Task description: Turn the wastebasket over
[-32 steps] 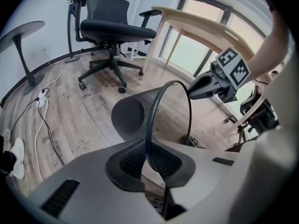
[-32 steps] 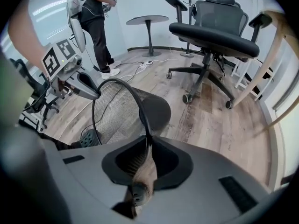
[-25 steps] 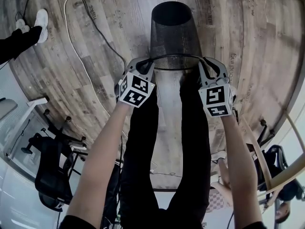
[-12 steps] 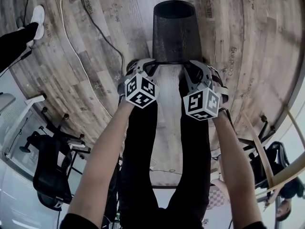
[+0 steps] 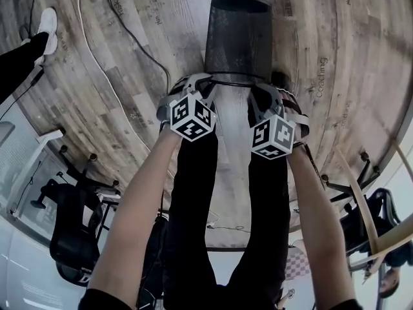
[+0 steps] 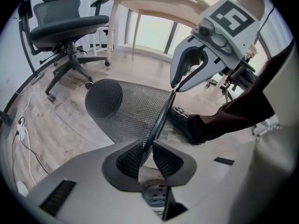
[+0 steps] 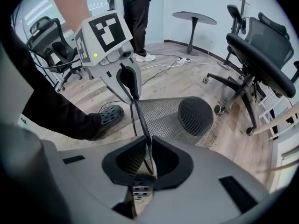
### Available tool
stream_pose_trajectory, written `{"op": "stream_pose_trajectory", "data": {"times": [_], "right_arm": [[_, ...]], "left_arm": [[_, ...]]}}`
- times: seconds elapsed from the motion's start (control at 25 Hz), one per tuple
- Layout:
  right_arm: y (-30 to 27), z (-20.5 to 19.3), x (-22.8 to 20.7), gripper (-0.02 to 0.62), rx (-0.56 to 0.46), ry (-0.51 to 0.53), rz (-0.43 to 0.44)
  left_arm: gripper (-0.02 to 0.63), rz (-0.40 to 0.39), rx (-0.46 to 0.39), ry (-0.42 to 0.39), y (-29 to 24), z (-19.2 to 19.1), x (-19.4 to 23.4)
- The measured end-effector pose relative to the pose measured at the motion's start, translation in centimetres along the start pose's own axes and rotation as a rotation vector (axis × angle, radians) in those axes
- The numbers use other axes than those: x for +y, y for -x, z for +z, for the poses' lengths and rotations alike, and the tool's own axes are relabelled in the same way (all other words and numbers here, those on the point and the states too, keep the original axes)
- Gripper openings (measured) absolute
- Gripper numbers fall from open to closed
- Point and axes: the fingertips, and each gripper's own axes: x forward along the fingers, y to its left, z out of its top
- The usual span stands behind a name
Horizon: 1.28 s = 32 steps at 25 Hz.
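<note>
The black mesh wastebasket [image 5: 237, 37] is tipped over, its closed base pointing away from me and its rim toward my legs. My left gripper [image 5: 205, 82] pinches the wire rim on the left, and the rim runs between its pads [image 6: 147, 148]. My right gripper [image 5: 258, 86] holds the same rim a short way to the right, its jaws closing down on the wire [image 7: 148, 155]. Each gripper view looks along the wastebasket [image 6: 126, 111] [image 7: 182, 118] lying low over the wooden floor, with the other gripper [image 6: 176, 84] [image 7: 133, 94] clamped further along the rim.
My dark-trousered legs and a black shoe [image 7: 110, 115] stand just behind the rim. Cables [image 5: 110, 63] trail across the floor on the left. Office chairs [image 6: 65, 27] [image 7: 261, 45], a desk [image 6: 154, 3], a round side table [image 7: 194, 17] and another person [image 7: 138, 13] surround the spot.
The right gripper left the rim's right side, slid left toward the other gripper and took the rim again. Both hands came lower and the rim's opening turned out of view.
</note>
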Motion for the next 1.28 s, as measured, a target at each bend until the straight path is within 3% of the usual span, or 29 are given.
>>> {"op": "stream_pose_trajectory", "data": {"times": [0.6, 0.68, 0.8, 1.0, 1.08, 1.16, 1.28], "right_arm": [[-3.3, -1.5, -0.4, 0.055, 0.025, -0.075, -0.021], [-3.0, -1.2, -0.5, 0.055, 0.025, -0.125, -0.042], [-1.9, 0.0, -0.5, 0.055, -0.024, -0.388, -0.047], [-1.0, 0.1, -0.5, 0.055, -0.152, -1.202, 0.043], [-1.2, 0.1, 0.1, 0.057, -0.197, -1.459, 0.087], [-1.5, 0.4, 0.7, 0.057, -0.233, -1.618, 0.119], [-2.0, 0.6, 0.6, 0.087, -0.273, -1.773, 0.146]], "left_arm": [[0.072, -0.031, 0.014, -0.076, -2.4, -0.7, 0.9], [0.072, -0.036, 0.024, -0.079, -2.3, -0.8, 0.9], [0.074, -0.041, 0.038, -0.070, -2.2, -1.1, 0.7], [0.075, -0.049, 0.051, -0.053, -2.4, -1.2, 0.8], [0.077, -0.056, 0.055, -0.054, -2.5, -1.2, 0.7], [0.077, -0.064, 0.059, -0.053, -2.5, -1.3, 0.5], [0.077, -0.070, 0.061, -0.045, -2.6, -1.3, 0.5]]}}
